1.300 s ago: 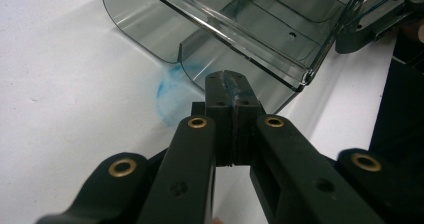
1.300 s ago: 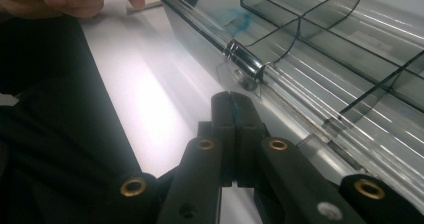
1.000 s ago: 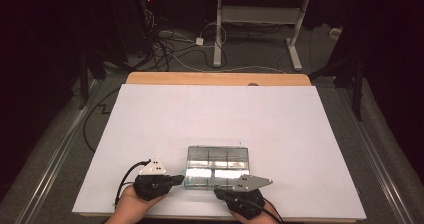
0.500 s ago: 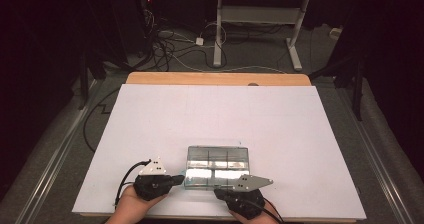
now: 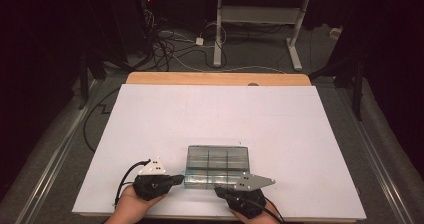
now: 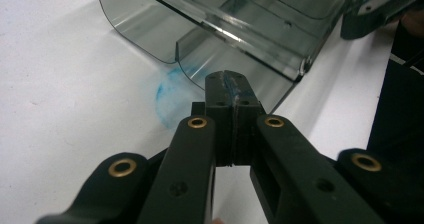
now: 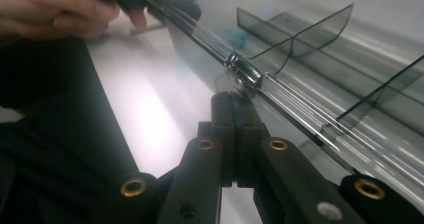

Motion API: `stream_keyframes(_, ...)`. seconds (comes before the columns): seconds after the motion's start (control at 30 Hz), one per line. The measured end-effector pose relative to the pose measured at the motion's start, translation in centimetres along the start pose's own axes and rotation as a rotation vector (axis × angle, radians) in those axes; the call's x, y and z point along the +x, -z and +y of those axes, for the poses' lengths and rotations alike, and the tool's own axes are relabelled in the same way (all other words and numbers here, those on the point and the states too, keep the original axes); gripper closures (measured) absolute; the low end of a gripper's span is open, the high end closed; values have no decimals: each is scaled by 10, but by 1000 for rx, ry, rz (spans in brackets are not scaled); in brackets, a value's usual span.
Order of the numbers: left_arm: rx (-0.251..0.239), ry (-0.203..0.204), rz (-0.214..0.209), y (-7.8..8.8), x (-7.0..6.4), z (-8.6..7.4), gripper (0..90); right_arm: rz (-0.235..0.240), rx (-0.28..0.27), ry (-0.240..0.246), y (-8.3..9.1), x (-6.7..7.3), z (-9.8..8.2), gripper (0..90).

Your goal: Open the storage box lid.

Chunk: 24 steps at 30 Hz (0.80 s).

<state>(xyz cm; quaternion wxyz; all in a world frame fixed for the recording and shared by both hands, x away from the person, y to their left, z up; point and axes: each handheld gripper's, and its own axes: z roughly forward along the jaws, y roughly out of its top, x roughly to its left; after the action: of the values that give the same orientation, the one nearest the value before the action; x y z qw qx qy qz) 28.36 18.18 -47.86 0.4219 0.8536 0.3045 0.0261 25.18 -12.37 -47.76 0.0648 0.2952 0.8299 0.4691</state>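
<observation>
One clear smoky plastic box (image 5: 218,165), rectangular with thin inner dividers, on one matte white table (image 5: 220,114). Two black grippers at its near edge: left gripper (image 5: 176,178) and right gripper (image 5: 222,189), both jaws pressed together, holding nothing.

Box (image 5: 218,160) just ahead of both grippers: clear smoky-grey plastic, glossy, smooth, strong glare on walls and dividers. Left gripper (image 6: 231,86) and right gripper (image 7: 234,100): matt black plastic jaws, slightly grainy, brass-coloured rivets. Grey top plates look like dull metal. Table sheet (image 5: 225,114) under them: white, matt, smooth; blue smear (image 6: 167,91) by the left jaws. Beyond the sheet, a wood edge (image 5: 215,78), satin.
</observation>
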Motion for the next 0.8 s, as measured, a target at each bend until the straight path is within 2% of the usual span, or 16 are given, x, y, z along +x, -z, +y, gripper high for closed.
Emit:
stream_keyframes(0.17,1,-1,0,0,0,0,874,-2,7,3,-1,1,0,900)
stream_keyframes(0.8,-10,6,6,1,1,0,873,9,-21,0,1,2,3,900)
